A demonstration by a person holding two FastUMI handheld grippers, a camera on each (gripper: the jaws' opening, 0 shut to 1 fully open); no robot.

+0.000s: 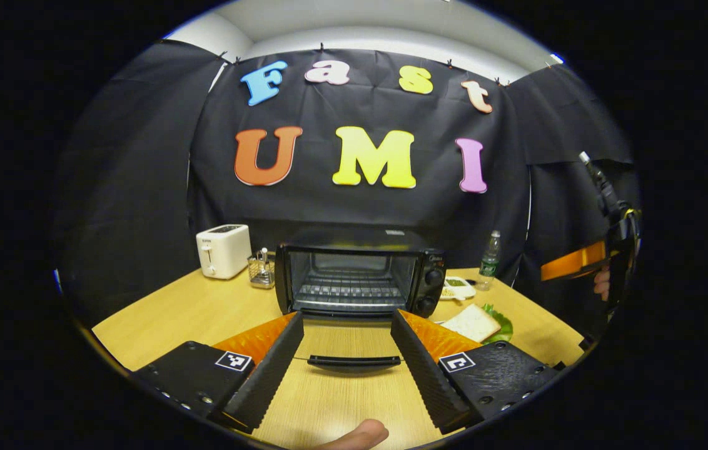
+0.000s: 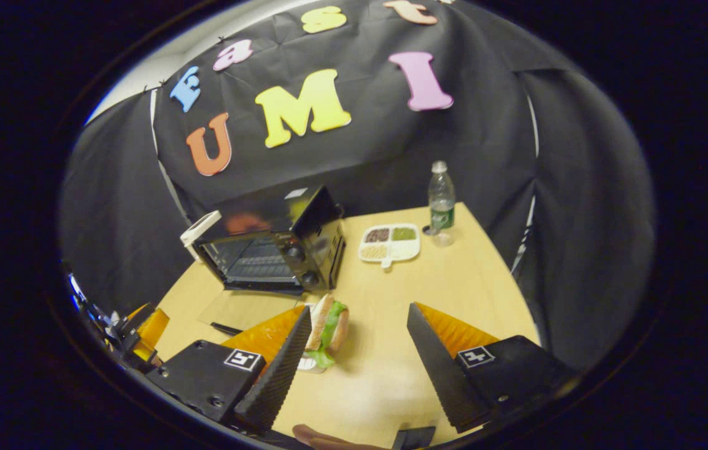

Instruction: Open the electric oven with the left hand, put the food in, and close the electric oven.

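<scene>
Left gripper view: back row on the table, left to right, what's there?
White toaster → small wire rack → black electric oven with its door open → white divided tray → clear plastic water bottle.

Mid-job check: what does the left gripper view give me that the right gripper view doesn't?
Left gripper view: a wire caddy beside the oven, a straight look onto its rack, and the lowered door's handle between the left gripper's open jaws. Right gripper view: the sandwich's layers, close beside one finger of the open right gripper. Shared: open oven, sandwich, sectioned tray, bottle, table.
</scene>
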